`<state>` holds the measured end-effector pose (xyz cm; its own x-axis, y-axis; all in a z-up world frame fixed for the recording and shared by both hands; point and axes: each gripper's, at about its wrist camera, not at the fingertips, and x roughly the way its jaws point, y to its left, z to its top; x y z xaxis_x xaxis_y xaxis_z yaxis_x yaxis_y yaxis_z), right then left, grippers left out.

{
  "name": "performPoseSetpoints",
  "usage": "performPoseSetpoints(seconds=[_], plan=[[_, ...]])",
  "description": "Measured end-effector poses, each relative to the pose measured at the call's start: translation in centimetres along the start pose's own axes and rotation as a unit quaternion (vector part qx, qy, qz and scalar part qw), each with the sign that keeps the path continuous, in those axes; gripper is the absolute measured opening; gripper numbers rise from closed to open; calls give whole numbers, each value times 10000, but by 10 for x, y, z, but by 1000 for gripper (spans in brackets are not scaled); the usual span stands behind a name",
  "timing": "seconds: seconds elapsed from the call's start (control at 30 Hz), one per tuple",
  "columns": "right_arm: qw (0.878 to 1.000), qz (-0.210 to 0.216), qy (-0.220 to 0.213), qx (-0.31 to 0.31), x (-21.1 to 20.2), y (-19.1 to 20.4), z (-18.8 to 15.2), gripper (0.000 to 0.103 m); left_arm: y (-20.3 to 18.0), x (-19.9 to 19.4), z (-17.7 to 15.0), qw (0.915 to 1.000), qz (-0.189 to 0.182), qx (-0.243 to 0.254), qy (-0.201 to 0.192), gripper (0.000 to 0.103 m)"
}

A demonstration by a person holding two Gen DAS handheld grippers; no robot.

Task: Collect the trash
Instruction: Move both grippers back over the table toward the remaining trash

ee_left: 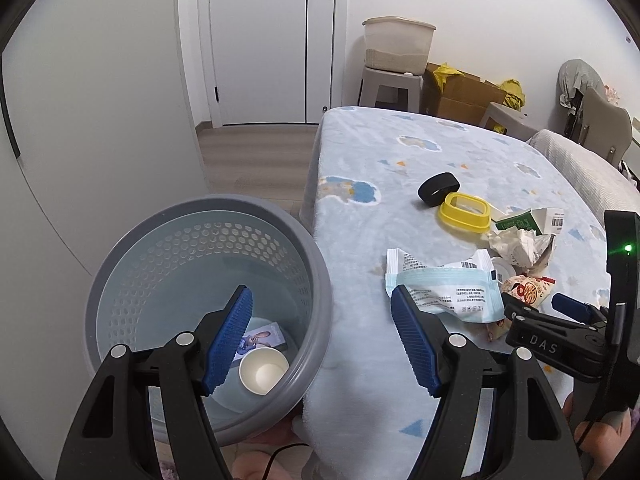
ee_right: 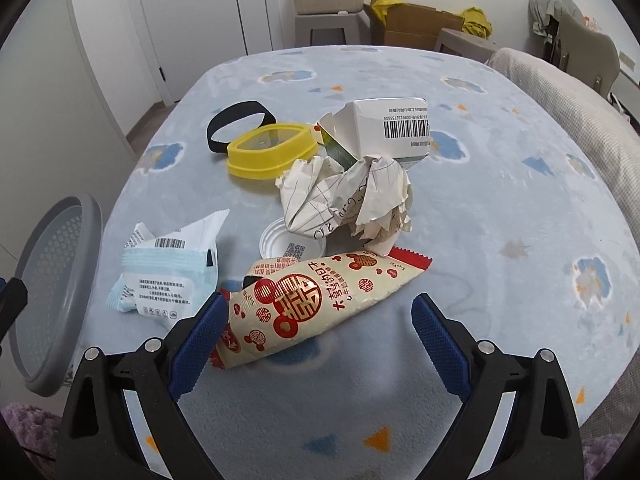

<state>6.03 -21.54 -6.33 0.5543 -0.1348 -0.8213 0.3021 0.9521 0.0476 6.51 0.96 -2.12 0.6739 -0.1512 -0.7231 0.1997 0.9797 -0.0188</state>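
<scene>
While my left tool (ee_left: 322, 340) hangs wide and empty above the grey bin (ee_left: 208, 312), my right tool (ee_right: 318, 340) gapes wide too. Its left pad touches the red-and-cream snack wrapper (ee_right: 316, 300) on the tabletop (ee_right: 500, 208).

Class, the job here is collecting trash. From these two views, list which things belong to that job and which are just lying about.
Job:
- bin
- red snack wrapper
- crumpled paper
- blue packet
- torn carton
- white lid
- right gripper, open at the wrapper

Possibly not trash, or background:
- yellow frame
- black band
- cardboard boxes
- stool
</scene>
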Motion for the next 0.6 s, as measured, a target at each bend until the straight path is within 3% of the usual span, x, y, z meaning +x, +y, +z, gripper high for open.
performPoseSetpoints(seconds=[0.43,0.6], plan=[[9993,-368,17,34,-16,-38,-19,91,-14,0,-1,9999,-103,77,10,69],[9995,-152,6,269,-22,-52,-21,91,-21,0,-2,9998,-138,147,21,69]])
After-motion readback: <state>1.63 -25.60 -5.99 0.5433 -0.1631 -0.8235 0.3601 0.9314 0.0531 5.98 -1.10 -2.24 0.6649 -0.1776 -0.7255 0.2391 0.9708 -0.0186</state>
